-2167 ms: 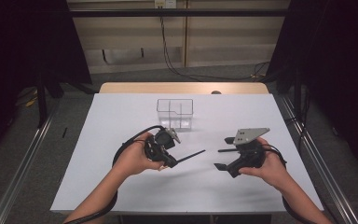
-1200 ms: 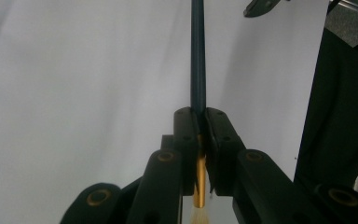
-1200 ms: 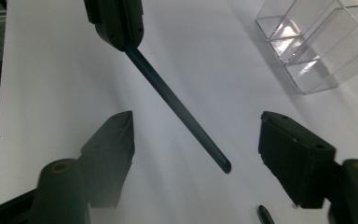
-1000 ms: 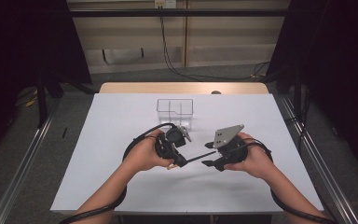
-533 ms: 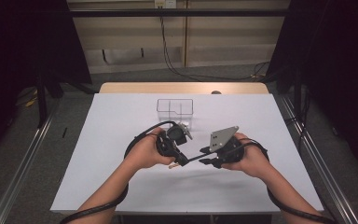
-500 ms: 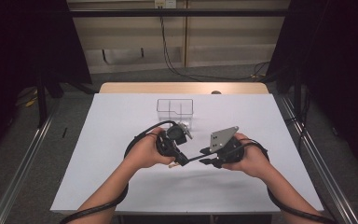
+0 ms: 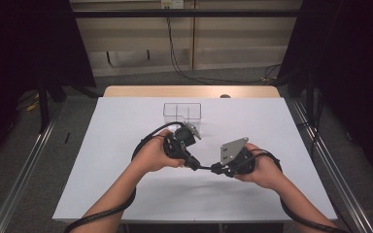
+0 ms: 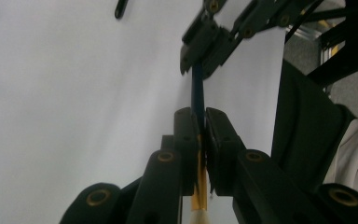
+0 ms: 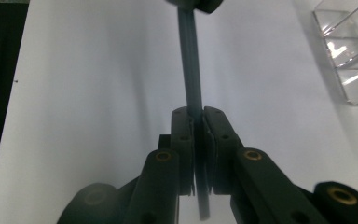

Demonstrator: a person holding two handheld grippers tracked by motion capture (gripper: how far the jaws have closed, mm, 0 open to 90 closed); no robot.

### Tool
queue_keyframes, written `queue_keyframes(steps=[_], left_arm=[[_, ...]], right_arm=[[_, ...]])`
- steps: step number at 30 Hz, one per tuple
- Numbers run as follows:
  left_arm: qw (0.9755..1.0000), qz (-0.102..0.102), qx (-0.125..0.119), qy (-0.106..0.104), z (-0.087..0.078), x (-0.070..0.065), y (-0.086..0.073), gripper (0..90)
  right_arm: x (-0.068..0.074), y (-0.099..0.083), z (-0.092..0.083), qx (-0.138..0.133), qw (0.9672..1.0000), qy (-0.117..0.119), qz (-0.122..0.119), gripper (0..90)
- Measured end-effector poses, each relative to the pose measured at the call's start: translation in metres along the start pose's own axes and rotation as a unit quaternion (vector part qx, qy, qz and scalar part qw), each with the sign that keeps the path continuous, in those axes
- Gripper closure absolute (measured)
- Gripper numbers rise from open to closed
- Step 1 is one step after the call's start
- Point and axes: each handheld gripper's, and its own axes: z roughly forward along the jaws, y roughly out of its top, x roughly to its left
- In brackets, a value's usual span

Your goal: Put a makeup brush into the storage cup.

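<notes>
Spanning the gap between both hands, a slim paintbrush [image 8: 197,88] with a dark blue handle, gold ferrule and pale bristles hangs over the white table [image 7: 126,126]. The left gripper [image 7: 193,164] clamps its ferrule end; the right gripper [image 7: 214,169], jaws just closing, grasps the handle. A clear plastic divided box [image 7: 182,112] stands farther off.

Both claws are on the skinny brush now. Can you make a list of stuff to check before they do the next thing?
1. Left gripper clamps the thin dark-blue paintbrush with its gold collar: ok.
2. Right gripper has just been closing and is now shut on the handle: ok.
3. Brush lifted off the white table, held between both hands: ok.
4. Clear plastic divided box stands upright behind the grippers, apart from them: ok.
5. Box compartments free for the brush: cannot tell.
6. Brush straight, not bending under two grips: ok.
</notes>
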Motion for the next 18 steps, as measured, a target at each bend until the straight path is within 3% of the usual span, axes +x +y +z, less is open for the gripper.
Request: queue_keyframes(steps=[9,18], left_arm=[[0.9999,-0.003,-0.011,-0.004,0.0017,0.0028,0.0004,83.3],[0.9992,0.003,-0.037,0.012,-0.0015,0.0031,-0.002,78.9]], right_arm=[[0.0035,-0.0046,0.0043,0.001,0.9998,0.008,0.016,85.2],[0.0018,-0.0054,-0.0003,-0.007,0.9996,-0.002,0.027,85.3]])
